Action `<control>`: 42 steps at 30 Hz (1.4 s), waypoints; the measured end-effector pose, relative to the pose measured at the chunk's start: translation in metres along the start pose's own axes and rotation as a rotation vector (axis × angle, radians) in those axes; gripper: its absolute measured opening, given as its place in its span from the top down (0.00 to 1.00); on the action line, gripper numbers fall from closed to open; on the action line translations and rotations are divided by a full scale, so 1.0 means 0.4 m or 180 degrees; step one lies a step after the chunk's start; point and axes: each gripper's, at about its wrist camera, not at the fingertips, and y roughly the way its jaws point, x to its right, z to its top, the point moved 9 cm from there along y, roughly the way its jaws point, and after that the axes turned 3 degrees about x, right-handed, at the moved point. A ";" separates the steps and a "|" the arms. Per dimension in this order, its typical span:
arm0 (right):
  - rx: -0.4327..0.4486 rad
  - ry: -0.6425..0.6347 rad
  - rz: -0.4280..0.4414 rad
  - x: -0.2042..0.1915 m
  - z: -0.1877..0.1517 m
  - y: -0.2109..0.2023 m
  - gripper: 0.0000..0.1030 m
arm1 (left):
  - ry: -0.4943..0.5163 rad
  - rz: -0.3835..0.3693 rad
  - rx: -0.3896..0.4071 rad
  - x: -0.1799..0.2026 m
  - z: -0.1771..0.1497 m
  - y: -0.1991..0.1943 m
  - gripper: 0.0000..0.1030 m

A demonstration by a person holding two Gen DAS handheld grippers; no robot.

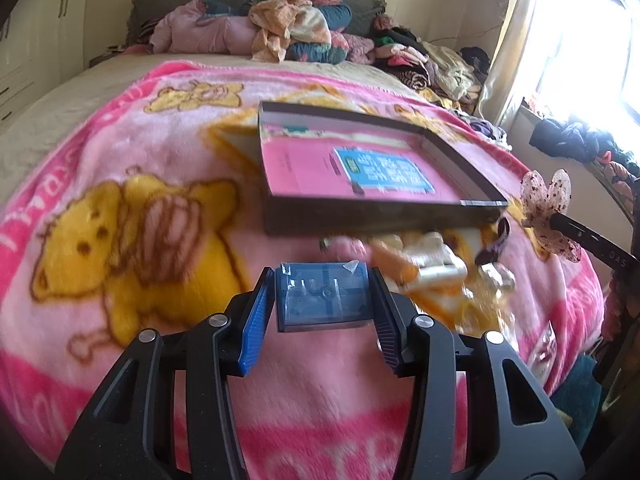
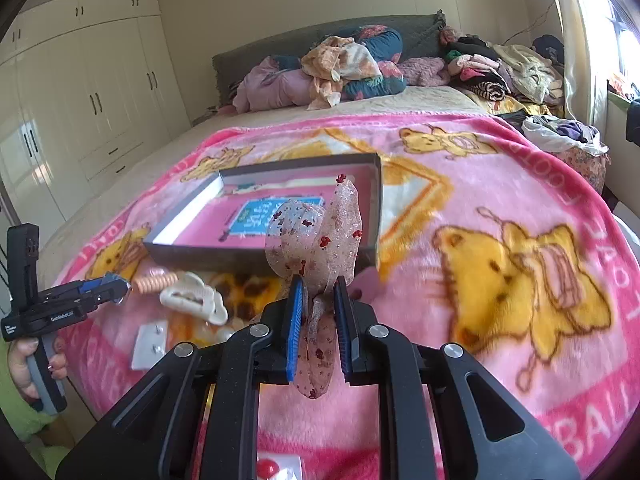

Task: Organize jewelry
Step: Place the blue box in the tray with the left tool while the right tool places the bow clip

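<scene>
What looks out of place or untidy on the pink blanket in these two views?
The hair accessories lie in a loose heap on the blanket, outside the open box, which holds none of them. The right tool grips a glittery bow; the left tool grips a small blue case.

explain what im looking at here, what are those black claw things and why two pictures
The claws are two hand-held grippers, each with a camera looking along its fingers, so each picture is one gripper's view. The left gripper is shut on a small blue case. The right gripper is shut on a sheer bow with red specks. Both are over a pink blanket on a bed. On it lie an open box, a white hair claw and an orange coil tie.
</scene>
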 end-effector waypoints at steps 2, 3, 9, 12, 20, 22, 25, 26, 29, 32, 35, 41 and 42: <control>0.0017 -0.0016 0.0023 -0.006 0.022 0.012 0.85 | -0.0037 0.0001 0.0047 -0.007 0.025 0.006 0.63; 0.0023 -0.0026 0.0040 -0.010 0.031 0.018 0.85 | -0.0058 0.0009 0.0083 -0.012 0.041 0.009 0.63; 0.0000 -0.0091 0.0061 -0.024 0.090 0.086 0.85 | -0.0055 0.0067 0.0231 -0.024 0.129 0.045 0.63; -0.0062 -0.0079 0.0022 -0.015 0.109 0.127 0.85 | -0.0036 0.0079 0.0254 -0.021 0.163 0.073 0.63; -0.0303 -0.0043 -0.0033 0.028 0.124 0.236 0.85 | 0.0031 0.0057 0.0159 -0.001 0.201 0.165 0.63; -0.0352 -0.0046 -0.0056 0.035 0.121 0.257 0.85 | 0.0050 0.0043 0.0138 0.008 0.203 0.185 0.63; -0.0426 -0.0035 -0.0075 0.045 0.109 0.283 0.85 | 0.0066 0.0024 0.0059 0.021 0.200 0.216 0.63; -0.0441 -0.0038 -0.0080 0.045 0.105 0.289 0.85 | 0.0073 0.0017 0.0045 0.027 0.199 0.226 0.63; -0.0488 -0.0053 -0.0090 0.046 0.092 0.307 0.85 | 0.0098 0.0006 -0.0003 0.036 0.196 0.249 0.63; -0.0532 -0.0053 -0.0113 0.046 0.078 0.318 0.83 | 0.0121 -0.0002 -0.0049 0.043 0.192 0.267 0.63; -0.0557 0.0007 -0.0104 0.052 0.069 0.321 0.78 | 0.0130 -0.0002 -0.0066 0.042 0.192 0.277 0.63; -0.0452 0.0003 -0.0106 0.046 0.068 0.295 0.61 | 0.0137 0.0011 -0.0087 0.040 0.186 0.282 0.63; -0.0431 -0.0002 -0.0100 0.043 0.070 0.291 0.59 | 0.0149 0.0023 -0.0084 0.040 0.185 0.281 0.63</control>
